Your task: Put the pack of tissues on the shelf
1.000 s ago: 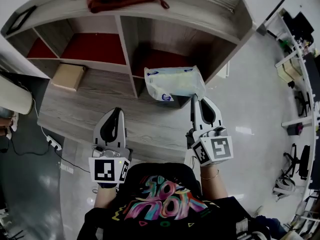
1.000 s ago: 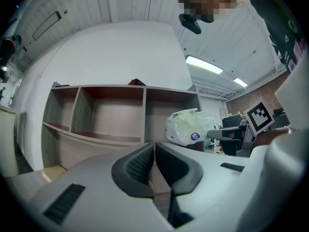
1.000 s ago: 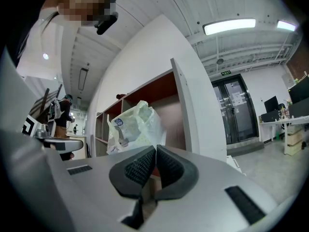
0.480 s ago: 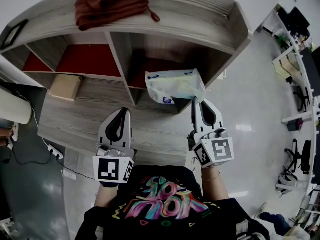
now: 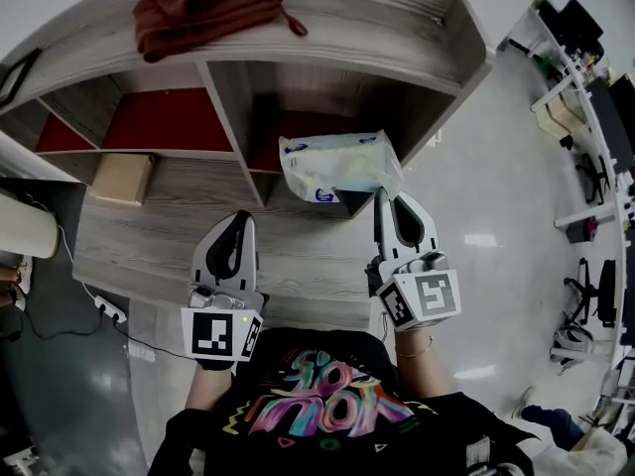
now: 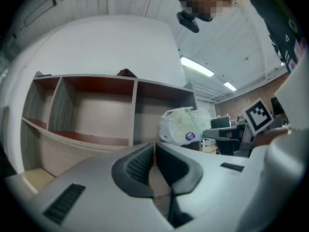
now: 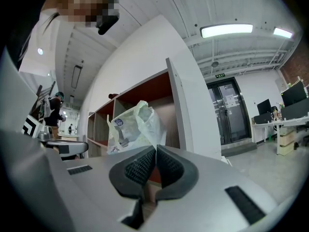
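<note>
Pale, glossy flooring [image 5: 516, 216] is seen from above, with a wood-grain shelf [image 5: 397, 28] standing on it, divided into open compartments with red panels inside. A rust-red cloth [image 5: 203, 8] is bunched on the shelf's top board. A tan box [image 5: 119, 177] is set on a lower ledge at the left.

The pack of tissues [image 5: 340, 167], a soft white plastic bag with a small blue label, is held in the air at the mouth of the right-hand compartment. It is carried by the right gripper [image 5: 380, 194], whose jaws are pinched together on the bag's edge nearest the person. In the right gripper view the right gripper [image 7: 155, 151] is seen clamped shut on that edge, with the pack of tissues [image 7: 133, 127] rising above the tips and the shelf [image 7: 176, 105] behind it. Whether the pack touches any shelf board cannot be told.

The left gripper [image 5: 241, 221] is held level beside the right one, over the ledge in front of the shelf's central divider, apart from the pack. In the left gripper view the left gripper [image 6: 154, 146] is shown with its jaws closed together and nothing between them. The pack of tissues [image 6: 186, 124] appears beyond and to the right, in front of the shelf [image 6: 135, 110].
</note>
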`<state>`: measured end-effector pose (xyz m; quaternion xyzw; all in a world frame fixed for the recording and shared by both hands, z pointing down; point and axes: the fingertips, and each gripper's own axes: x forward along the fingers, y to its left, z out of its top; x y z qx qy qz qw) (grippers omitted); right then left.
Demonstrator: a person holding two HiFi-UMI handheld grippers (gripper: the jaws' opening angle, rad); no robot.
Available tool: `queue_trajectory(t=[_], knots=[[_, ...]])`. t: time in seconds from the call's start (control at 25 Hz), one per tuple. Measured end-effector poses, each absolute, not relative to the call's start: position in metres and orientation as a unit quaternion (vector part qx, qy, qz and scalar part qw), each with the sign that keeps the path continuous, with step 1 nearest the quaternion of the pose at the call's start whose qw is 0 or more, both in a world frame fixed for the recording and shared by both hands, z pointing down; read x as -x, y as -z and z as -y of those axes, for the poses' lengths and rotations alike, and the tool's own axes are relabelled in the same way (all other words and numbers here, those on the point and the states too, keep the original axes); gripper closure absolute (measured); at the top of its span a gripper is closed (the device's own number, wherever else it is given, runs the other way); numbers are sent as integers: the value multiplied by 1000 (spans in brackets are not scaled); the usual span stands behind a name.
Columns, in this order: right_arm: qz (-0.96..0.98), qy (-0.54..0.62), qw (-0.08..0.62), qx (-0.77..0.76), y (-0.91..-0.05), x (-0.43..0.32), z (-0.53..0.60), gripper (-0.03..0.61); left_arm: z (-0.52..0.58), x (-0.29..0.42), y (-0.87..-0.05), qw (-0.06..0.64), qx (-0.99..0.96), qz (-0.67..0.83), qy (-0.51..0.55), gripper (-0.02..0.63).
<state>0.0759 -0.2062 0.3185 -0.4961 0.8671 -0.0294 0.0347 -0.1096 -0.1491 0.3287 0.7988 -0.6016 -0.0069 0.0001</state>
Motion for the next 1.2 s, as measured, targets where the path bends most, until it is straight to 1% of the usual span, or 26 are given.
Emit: queue_trajectory(t=[0.6, 1.2], knots=[[-861, 30, 14, 508, -344, -68, 225, 560, 152, 92, -350, 22, -823, 568, -9, 581], [-823, 55, 13, 566, -379, -56, 266, 560, 174, 100, -372, 38, -831, 555, -10, 581]])
